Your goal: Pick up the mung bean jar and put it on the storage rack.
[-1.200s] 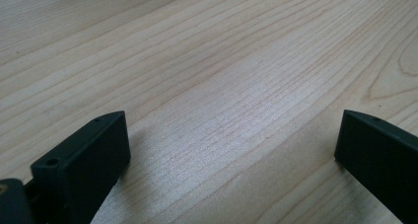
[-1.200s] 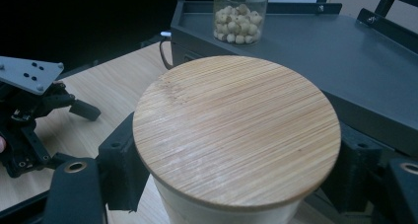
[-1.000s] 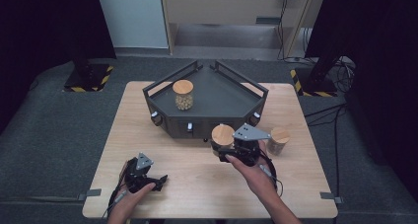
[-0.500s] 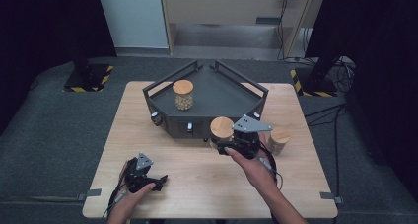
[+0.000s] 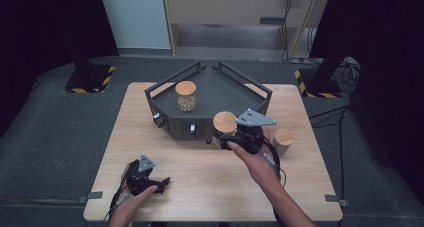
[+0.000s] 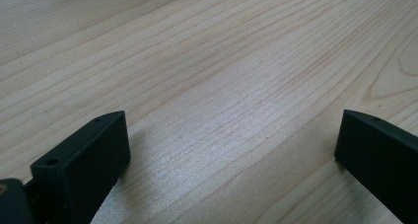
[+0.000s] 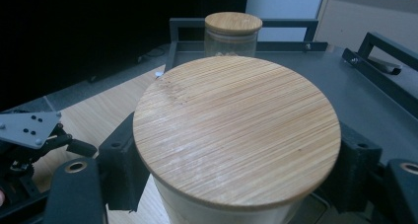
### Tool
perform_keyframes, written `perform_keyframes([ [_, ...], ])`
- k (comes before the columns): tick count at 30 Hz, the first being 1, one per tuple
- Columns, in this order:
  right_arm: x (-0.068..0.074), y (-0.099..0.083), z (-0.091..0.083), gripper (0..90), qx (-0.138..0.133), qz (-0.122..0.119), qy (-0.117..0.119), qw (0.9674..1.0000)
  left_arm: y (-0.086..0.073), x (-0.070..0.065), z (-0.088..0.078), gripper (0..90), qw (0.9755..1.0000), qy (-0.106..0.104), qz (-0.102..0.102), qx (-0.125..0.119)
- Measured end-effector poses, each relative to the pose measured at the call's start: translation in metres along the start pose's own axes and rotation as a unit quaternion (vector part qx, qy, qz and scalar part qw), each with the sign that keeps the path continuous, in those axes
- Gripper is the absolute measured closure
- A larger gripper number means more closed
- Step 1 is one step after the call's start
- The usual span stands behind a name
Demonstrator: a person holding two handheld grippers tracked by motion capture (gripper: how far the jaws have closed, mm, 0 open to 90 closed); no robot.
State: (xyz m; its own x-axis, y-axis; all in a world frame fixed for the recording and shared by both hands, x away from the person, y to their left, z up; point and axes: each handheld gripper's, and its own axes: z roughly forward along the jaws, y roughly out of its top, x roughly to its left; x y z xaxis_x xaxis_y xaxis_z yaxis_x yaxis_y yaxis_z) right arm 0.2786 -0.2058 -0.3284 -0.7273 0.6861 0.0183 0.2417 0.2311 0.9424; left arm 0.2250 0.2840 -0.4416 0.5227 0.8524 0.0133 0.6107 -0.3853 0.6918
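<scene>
My right gripper (image 5: pixel 226 137) is shut on a jar with a round bamboo lid (image 5: pixel 224 122) and holds it off the table at the front edge of the dark tray (image 5: pixel 225 84). In the right gripper view the held jar's lid (image 7: pixel 236 130) sits between the black fingers (image 7: pixel 121 165). A second lidded jar (image 5: pixel 185 95) stands inside the tray, also seen as the far jar (image 7: pixel 232 29). My left gripper (image 5: pixel 155 183) rests on the wooden table (image 5: pixel 200 187) at the front left, jaws wide apart over bare wood (image 6: pixel 222 61), nothing between them.
A third lidded jar (image 5: pixel 283 141) stands on the table just right of my right hand. The tray has raised rails (image 7: pixel 384 41) along its sides. Black floor and a stand with striped base (image 5: pixel 85 79) lie beyond the table.
My right gripper has risen with the jar and carried it slightly toward the tray's front edge. The left gripper has stayed where it was.
</scene>
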Motion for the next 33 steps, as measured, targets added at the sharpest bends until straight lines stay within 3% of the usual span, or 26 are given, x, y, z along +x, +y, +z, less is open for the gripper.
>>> perform_keyframes([
  [14, -0.003, 0.019, 0.011, 25.3, -0.010, -0.004, -0.010, 0.9999, 0.000, 0.000, 0.000, 0.0, 1.0000, 0.000, 0.000, 0.000],
  [33, -0.017, 0.039, 0.043, 25.4, 0.000, 0.002, -0.033, 0.9995, 0.000, 0.000, 0.000, 0.0, 1.0000, 0.000, 0.000, 0.000],
])
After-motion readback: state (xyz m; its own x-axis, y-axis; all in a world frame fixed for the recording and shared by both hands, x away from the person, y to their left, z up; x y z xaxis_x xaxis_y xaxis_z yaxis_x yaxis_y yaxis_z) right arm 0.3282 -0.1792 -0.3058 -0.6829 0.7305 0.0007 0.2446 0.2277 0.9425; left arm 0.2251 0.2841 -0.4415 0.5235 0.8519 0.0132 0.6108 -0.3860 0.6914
